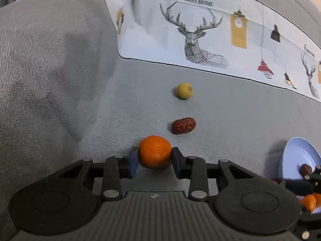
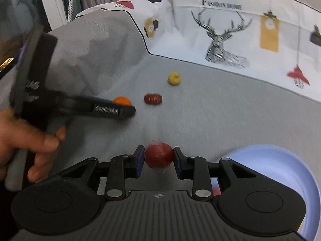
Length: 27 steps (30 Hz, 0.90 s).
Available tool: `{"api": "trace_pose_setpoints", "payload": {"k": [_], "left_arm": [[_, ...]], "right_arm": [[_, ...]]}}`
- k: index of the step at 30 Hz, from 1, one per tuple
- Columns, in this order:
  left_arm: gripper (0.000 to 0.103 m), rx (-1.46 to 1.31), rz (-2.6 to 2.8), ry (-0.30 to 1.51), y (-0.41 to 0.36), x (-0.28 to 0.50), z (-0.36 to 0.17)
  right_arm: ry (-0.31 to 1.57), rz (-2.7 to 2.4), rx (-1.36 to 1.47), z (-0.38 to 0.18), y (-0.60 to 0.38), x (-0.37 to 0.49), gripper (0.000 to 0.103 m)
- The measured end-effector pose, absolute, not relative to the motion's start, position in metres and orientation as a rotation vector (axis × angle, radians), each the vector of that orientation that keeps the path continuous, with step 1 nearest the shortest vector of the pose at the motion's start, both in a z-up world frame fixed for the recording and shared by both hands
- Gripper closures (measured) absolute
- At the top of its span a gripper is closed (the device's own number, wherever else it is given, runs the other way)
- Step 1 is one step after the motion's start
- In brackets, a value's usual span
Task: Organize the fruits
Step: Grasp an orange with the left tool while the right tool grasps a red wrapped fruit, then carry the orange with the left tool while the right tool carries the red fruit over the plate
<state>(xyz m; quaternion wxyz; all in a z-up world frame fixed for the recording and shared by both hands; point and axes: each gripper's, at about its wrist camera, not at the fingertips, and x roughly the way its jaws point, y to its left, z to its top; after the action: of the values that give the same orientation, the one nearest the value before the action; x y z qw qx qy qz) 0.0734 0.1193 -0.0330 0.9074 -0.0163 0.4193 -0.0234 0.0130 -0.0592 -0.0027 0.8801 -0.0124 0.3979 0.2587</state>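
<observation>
Left tongs closed on an orange, pads pressing both flanks at its widest part; the fruit sits low against the grey sofa seat. Right tongs gripping a dark red round fruit, glossy, its outline blurred. A pale blue plate lies just to the right of the right tongs, and in the left view it holds a wrinkled brown date and orange pieces. Advice for this step: keep the squeeze light, since the orange skin looks soft and smooth; lift straight before swinging toward the plate, and set each fruit down inside the rim so it cannot roll. Still loose on the seat: a wrinkled red date just beyond the orange, and a small yellow fruit farther back, well apart from the plate.
</observation>
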Motion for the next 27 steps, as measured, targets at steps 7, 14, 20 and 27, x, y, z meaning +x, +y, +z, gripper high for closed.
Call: {"api": "trace_pose_setpoints", "payload": {"k": [7,14,20,27], "left_arm": [[0.065,-0.055,-0.106,0.852,0.112,0.050,-0.010],[0.065,-0.068,-0.165,0.825,0.100,0.014,0.015],[0.065,-0.064,-0.202,0.806,0.086,-0.010,0.026],[0.065,-0.050,-0.259,0.764,0.065,-0.039,0.034]], "right_arm": [[0.829,0.535,-0.027,0.003,-0.073,-0.014,0.071],[0.746,0.510,-0.013,0.040,-0.109,-0.039,0.071],[0.687,0.421,-0.010,0.064,-0.171,-0.064,0.071],[0.662,0.297,0.008,0.075,-0.240,-0.090,0.071]]}}
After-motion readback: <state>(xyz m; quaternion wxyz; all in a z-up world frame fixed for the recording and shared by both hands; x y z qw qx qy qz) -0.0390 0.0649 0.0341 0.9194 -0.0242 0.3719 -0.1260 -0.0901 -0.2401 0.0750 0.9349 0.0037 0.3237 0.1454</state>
